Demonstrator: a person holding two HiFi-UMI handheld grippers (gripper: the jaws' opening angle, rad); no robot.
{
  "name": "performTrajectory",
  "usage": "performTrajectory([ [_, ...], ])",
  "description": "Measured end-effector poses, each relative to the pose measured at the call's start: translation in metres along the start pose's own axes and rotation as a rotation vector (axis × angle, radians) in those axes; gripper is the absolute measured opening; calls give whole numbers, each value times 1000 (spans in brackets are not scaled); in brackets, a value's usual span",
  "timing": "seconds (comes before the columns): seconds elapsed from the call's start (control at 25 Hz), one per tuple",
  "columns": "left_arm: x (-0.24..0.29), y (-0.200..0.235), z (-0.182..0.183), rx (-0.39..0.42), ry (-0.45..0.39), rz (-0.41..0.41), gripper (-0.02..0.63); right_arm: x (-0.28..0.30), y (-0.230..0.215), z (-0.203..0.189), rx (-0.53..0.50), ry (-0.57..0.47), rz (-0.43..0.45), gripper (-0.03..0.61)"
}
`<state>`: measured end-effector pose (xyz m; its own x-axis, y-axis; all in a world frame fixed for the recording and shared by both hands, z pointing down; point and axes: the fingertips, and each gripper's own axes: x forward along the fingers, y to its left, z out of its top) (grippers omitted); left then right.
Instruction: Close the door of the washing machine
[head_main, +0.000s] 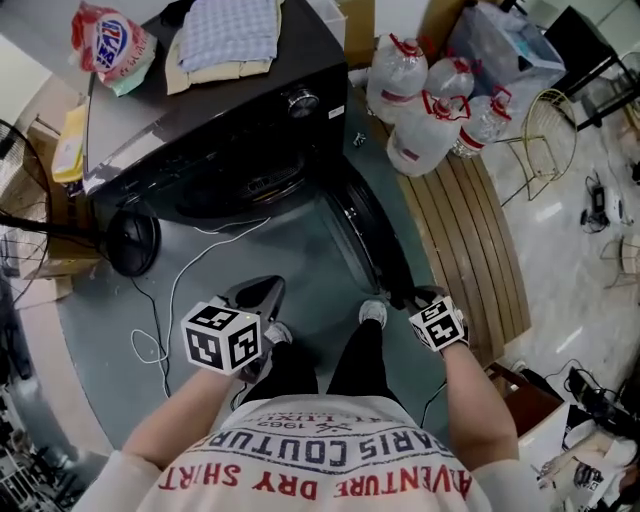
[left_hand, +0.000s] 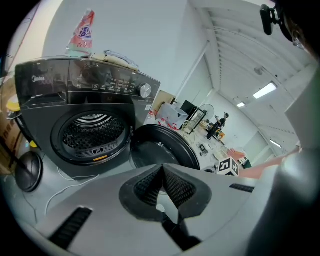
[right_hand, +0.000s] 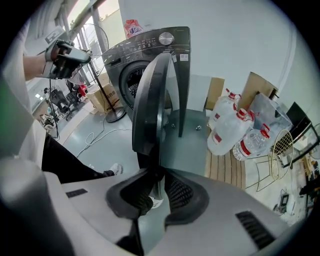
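The dark front-loading washing machine (head_main: 240, 110) stands ahead with its drum (left_hand: 92, 132) exposed. Its round door (head_main: 365, 235) is swung wide open towards me. My right gripper (head_main: 405, 297) is at the door's outer edge; in the right gripper view the door (right_hand: 150, 100) stands edge-on, and the gripper (right_hand: 157, 185) is shut on its rim, a pad on each side. My left gripper (head_main: 262, 292) hangs free over the floor in front of the machine, apart from the door (left_hand: 160, 147). Its pads (left_hand: 172, 185) meet at the tips with nothing between them.
Several large water bottles (head_main: 430, 110) stand on a slatted wooden platform (head_main: 470, 240) right of the door. A fan base (head_main: 133, 242) and a white cable (head_main: 170, 300) lie on the floor at left. Folded cloth (head_main: 225, 35) and a detergent bag (head_main: 110, 45) rest on the machine.
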<state>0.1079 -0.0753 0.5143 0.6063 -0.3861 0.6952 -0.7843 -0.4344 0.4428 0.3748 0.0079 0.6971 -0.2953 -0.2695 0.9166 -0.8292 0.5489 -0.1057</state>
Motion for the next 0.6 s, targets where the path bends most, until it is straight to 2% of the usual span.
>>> performTrajectory([
  [0.2,-16,18,-12,21,-8,-7,28,11,38,5,53,-17,17,92],
  [0.6,-57,67,-44,-5,-10,-5,28,33,110,29,188,-37,45,106],
])
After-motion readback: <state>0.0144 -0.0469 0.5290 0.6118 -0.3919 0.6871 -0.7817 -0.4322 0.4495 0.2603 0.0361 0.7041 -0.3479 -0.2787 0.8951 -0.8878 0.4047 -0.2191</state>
